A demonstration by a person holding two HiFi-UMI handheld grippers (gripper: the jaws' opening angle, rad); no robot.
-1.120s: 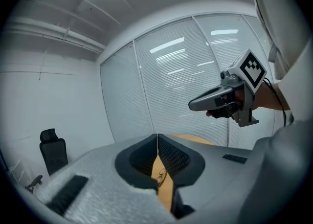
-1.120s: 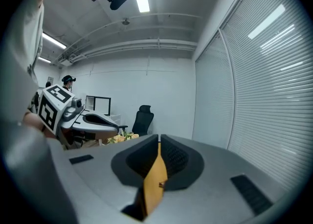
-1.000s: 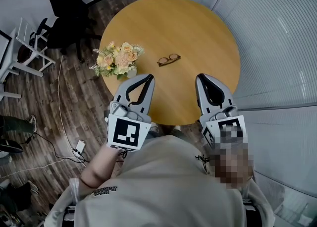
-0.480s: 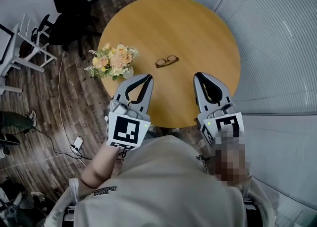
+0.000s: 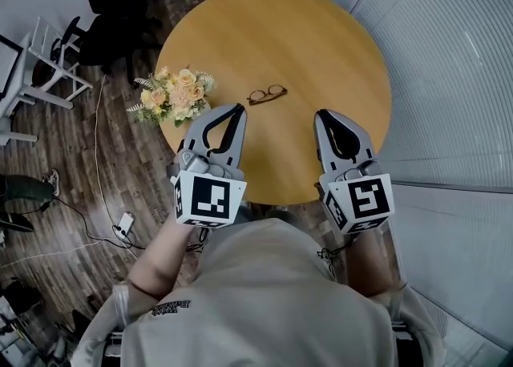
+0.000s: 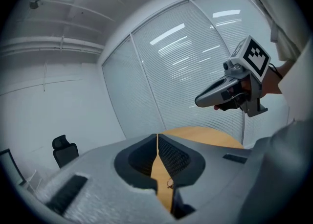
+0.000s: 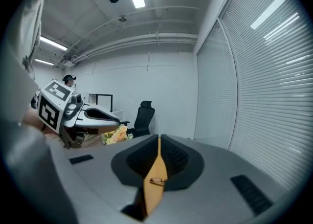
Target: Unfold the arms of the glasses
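Observation:
Brown-rimmed glasses (image 5: 267, 94) lie folded on the round wooden table (image 5: 321, 45), just past its middle from me. My left gripper (image 5: 235, 109) hovers over the near edge, its jaws shut and empty, a short way short of the glasses and to their left. My right gripper (image 5: 325, 116) hovers to the right of the glasses, also shut and empty. In the left gripper view the glasses (image 6: 169, 184) show small through the slit between the jaws, with the right gripper (image 6: 230, 93) beyond. The right gripper view also frames the glasses (image 7: 156, 181) in its slit.
A bouquet of pale flowers (image 5: 172, 94) stands at the table's left edge, close to the left gripper. A black office chair (image 5: 108, 5) and a white rack (image 5: 44, 69) stand on the dark wood floor at left. Blinds (image 5: 449, 61) cover the glass wall at right.
Both grippers have edged forward over the table toward the glasses, the left one more. The glasses have not moved.

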